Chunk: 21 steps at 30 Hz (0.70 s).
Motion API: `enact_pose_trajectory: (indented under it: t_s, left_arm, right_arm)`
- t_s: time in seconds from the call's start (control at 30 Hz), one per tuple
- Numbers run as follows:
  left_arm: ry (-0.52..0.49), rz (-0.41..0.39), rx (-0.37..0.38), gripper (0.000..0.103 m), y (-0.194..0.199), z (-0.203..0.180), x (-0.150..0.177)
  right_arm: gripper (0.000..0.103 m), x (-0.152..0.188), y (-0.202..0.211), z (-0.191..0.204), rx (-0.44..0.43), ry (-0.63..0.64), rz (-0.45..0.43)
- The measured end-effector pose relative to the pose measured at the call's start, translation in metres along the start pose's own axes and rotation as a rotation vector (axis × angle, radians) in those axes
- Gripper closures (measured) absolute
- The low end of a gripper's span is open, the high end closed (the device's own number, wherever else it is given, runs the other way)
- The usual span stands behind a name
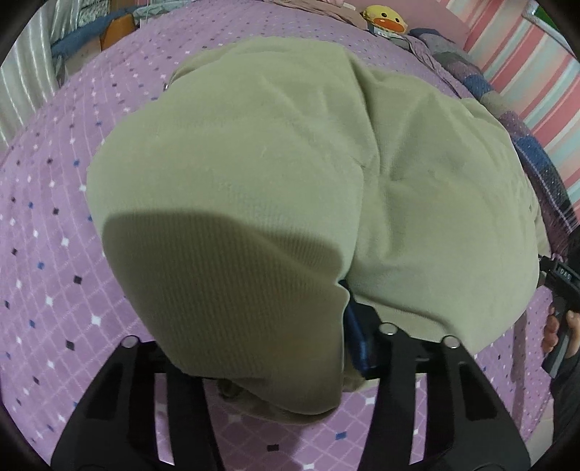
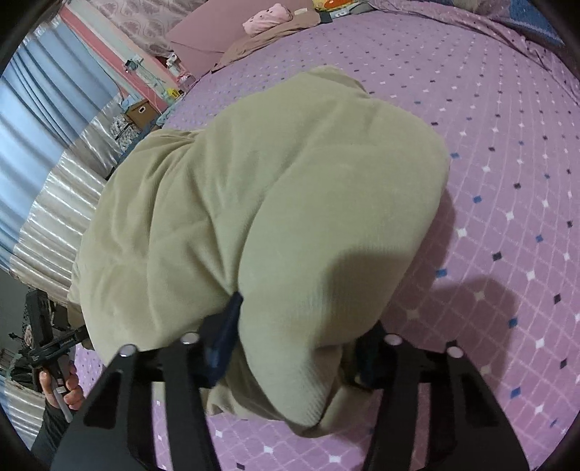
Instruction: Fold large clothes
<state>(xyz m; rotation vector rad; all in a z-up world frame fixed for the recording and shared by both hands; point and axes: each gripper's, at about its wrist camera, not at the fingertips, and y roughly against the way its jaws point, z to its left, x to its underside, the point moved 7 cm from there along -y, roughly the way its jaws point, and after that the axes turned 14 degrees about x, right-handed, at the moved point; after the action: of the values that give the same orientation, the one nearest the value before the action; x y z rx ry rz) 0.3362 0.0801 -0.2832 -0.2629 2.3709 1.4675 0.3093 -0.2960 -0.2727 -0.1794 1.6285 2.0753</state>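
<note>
A large olive-green garment (image 1: 290, 163) lies bunched on the purple patterned bed sheet (image 1: 47, 261). Its ribbed hem (image 1: 224, 290) is folded up over my left gripper (image 1: 264, 337), which is shut on it. Only the blue pad of the right-hand finger (image 1: 353, 326) shows; the cloth covers the other finger. In the right wrist view the same garment (image 2: 253, 181) rises toward the camera. My right gripper (image 2: 295, 347) is shut on another part of the ribbed hem (image 2: 319, 308), with a blue pad (image 2: 224, 340) pressed against the fabric on the left.
The sheet (image 2: 507, 181) stretches far beyond the garment. A yellow duck plush (image 1: 386, 20) and dark blankets (image 1: 536, 152) lie at the bed's far side. A pink item (image 2: 266, 16), a cardboard box (image 2: 139, 112) and curtains (image 2: 36, 126) stand past the edge. A hand (image 2: 58, 384) holds the other gripper.
</note>
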Motion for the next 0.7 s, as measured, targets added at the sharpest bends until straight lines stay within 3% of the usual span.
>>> enact_pose_trajectory:
  t_s: [0.1,0.27,0.43,0.57,0.7]
  left_arm:
    - [-0.01,0.0,-0.03,0.065,0.001,-0.012,-0.01]
    - [-0.044,-0.033,-0.087,0.071,0.022,-0.023,-0.025]
    - [-0.06,-0.111,-0.119,0.074,0.064,-0.039,-0.04]
    - [-0.09,-0.178,-0.121,0.074,0.11,-0.064,-0.01]
    - [-0.111,-0.228,-0.093,0.074,0.149,-0.091,0.055]
  right_arm:
    - [0.067,-0.006,0.009,0.007,0.035,0.027,-0.013]
    - [0.073,-0.033,0.045,0.03,0.117,0.095,-0.067]
    - [0.076,-0.057,0.132,0.078,0.135,0.209,-0.262]
    - [0.076,-0.037,0.199,0.093,0.117,0.29,-0.402]
    - [0.076,0.018,0.244,0.061,0.127,0.315,-0.458]
